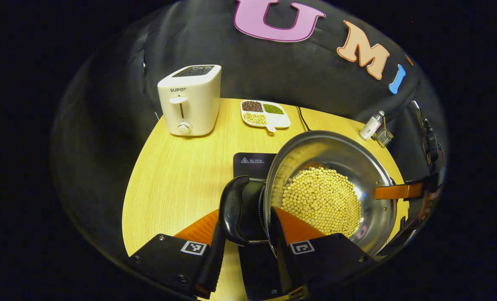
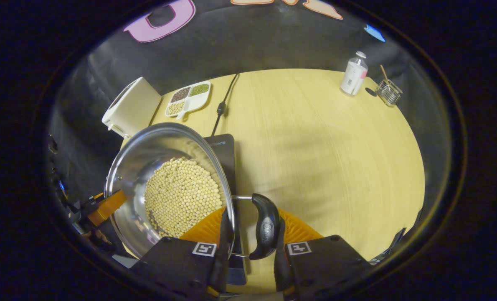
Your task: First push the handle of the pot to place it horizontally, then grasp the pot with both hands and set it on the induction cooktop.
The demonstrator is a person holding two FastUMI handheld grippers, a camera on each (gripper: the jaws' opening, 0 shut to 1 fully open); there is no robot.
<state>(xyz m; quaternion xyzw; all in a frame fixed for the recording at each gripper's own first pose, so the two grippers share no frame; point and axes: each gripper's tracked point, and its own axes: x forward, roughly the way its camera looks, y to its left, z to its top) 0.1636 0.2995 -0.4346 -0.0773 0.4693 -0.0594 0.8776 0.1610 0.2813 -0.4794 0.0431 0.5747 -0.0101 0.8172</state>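
Left gripper view: the left claw (image 1: 246, 234) is closed on a black side handle (image 1: 234, 209) of the pot (image 1: 332, 188). One finger is on each side of that handle, and both seem to press on it. The pot is a shiny metal one. It is right in front of the claw and a bit to its right. Yellow beans (image 1: 321, 200) fill its bottom. The black induction cooktop (image 1: 252, 164) lies under the pot and pokes out just past the claw. Across the pot, the other gripper's finger (image 1: 399, 191) touches the far rim. Farther ahead and to the left stands a white toaster (image 1: 190, 100). A white dish with three kinds of beans (image 1: 265, 113) sits ahead, by the back of the wooden table (image 1: 177, 175).

In the right gripper view, the right claw (image 2: 248, 244) is closed on the pot's other black handle (image 2: 265, 225), with a finger on each side. The pot (image 2: 148, 154) is just ahead and to the left of this claw. The cooktop (image 2: 225, 152) shows under its far edge. I cannot tell if the pot rests on the cooktop or hangs just above it. A white bottle (image 2: 353, 74) and a small wire basket (image 2: 388, 92) stand far ahead to the right.
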